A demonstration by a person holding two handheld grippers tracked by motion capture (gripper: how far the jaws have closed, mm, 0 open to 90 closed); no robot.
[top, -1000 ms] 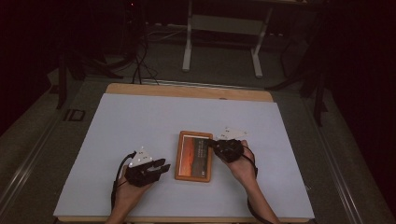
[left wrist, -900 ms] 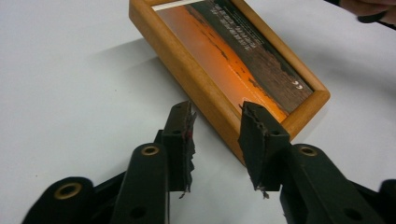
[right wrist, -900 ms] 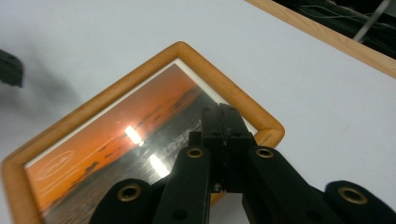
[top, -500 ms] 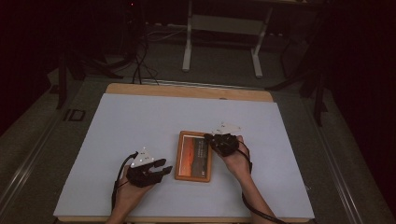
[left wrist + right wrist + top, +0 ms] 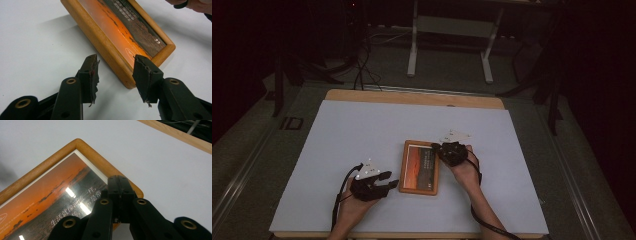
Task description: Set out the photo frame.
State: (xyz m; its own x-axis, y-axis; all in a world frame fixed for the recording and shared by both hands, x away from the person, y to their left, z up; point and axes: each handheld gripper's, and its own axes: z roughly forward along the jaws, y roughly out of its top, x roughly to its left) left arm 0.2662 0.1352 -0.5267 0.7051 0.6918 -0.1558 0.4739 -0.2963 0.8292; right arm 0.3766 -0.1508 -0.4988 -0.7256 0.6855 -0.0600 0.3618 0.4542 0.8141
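One wooden-framed picture (image 5: 420,167) with an orange sunset print lies flat on the white table cover (image 5: 362,135), near centre, slightly right. White Chinese characters run across its dark part; a few are legible in the right gripper view, including 生活就像 (image 5: 72,213). Two black two-jaw grippers. Left gripper (image 5: 116,75): jaws spread, near-left corner of the frame between the tips, not touching. Right gripper (image 5: 121,185): jaws pressed together, over the frame's far-right corner. Contact with the frame: cannot tell.
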